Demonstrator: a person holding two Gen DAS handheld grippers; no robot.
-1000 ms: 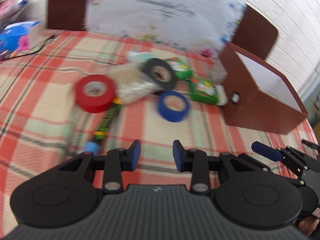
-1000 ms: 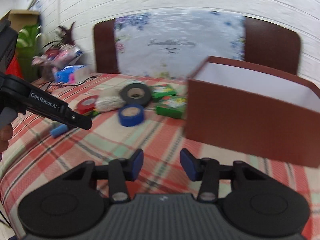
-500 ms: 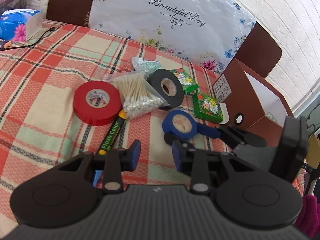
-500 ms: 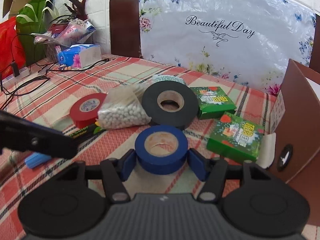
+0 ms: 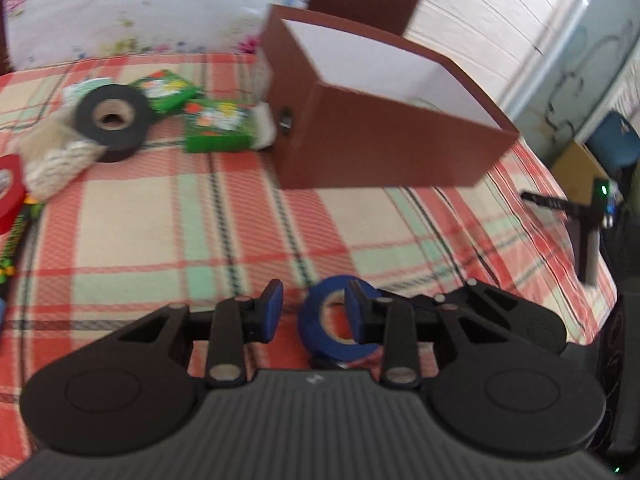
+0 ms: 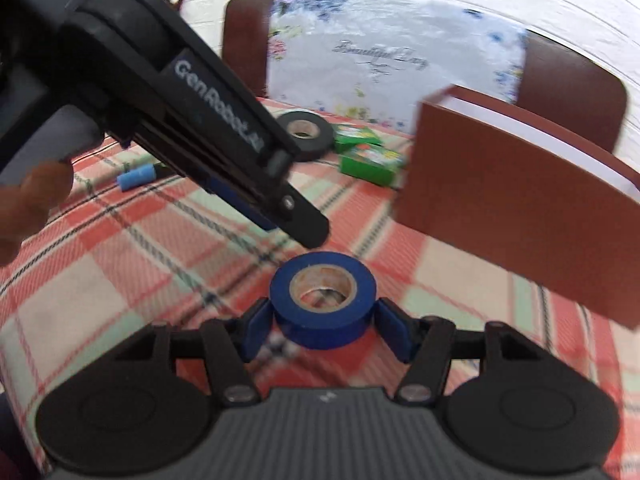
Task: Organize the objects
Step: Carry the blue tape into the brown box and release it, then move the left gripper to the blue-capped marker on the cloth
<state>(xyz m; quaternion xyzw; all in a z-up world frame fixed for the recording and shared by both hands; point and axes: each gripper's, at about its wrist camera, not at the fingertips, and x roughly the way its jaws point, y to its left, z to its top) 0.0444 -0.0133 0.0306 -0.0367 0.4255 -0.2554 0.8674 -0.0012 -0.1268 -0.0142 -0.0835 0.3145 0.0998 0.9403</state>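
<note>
A blue tape roll (image 6: 323, 300) sits between the blue pads of my right gripper (image 6: 326, 330), which is shut on its sides, over the checked cloth in front of the brown box (image 6: 520, 208). Whether the roll touches the cloth I cannot tell. In the left wrist view the same blue tape roll (image 5: 320, 334) shows partly behind one finger. My left gripper (image 5: 314, 314) stands narrowly open with nothing between its pads. Its black body (image 6: 208, 120) crosses the right wrist view just above the roll. The open-topped brown box (image 5: 380, 140) is white inside.
Left of the box lie a black tape roll (image 5: 112, 120), two green packets (image 5: 218, 126), a bag of cotton swabs (image 5: 56, 156), a red tape roll (image 5: 8, 192) and a marker (image 5: 16, 236). Chair backs and a floral sheet stand behind. A hand (image 6: 24, 208) shows at left.
My right gripper has closed on the blue tape roll and carried it away from the pile toward the front of the box. The left gripper's view has swung right, toward the box.
</note>
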